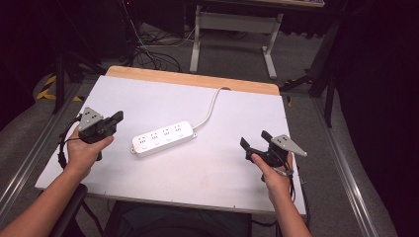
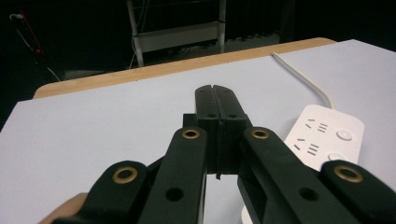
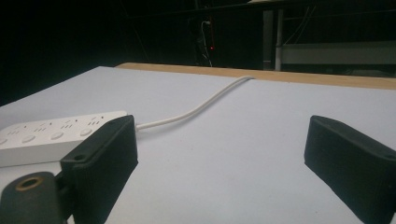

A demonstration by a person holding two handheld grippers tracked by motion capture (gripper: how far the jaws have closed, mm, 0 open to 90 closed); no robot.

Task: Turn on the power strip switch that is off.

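A white power strip (image 1: pixel 163 138) with several sockets lies at the middle of the white tabletop (image 1: pixel 217 168), its white cord (image 1: pixel 211 107) running to the far edge. My left gripper (image 1: pixel 118 117) hovers left of the strip, jaws pressed together with nothing between them; in the left gripper view the shut jaws point past the strip (image 2: pixel 327 135). My right gripper (image 1: pixel 254 140) is held over the table's right side, jaws spread wide and empty. In the right gripper view the strip (image 3: pixel 51 135) lies ahead to the left and the cord (image 3: pixel 201 105) runs away from it.
A wooden strip (image 1: pixel 197 79) borders the table's far edge. Beyond it stand a white metal frame (image 1: pixel 237 29) and loose cables (image 1: pixel 153 54) on the floor. Metal rails (image 1: pixel 341 163) run along both sides of the table.
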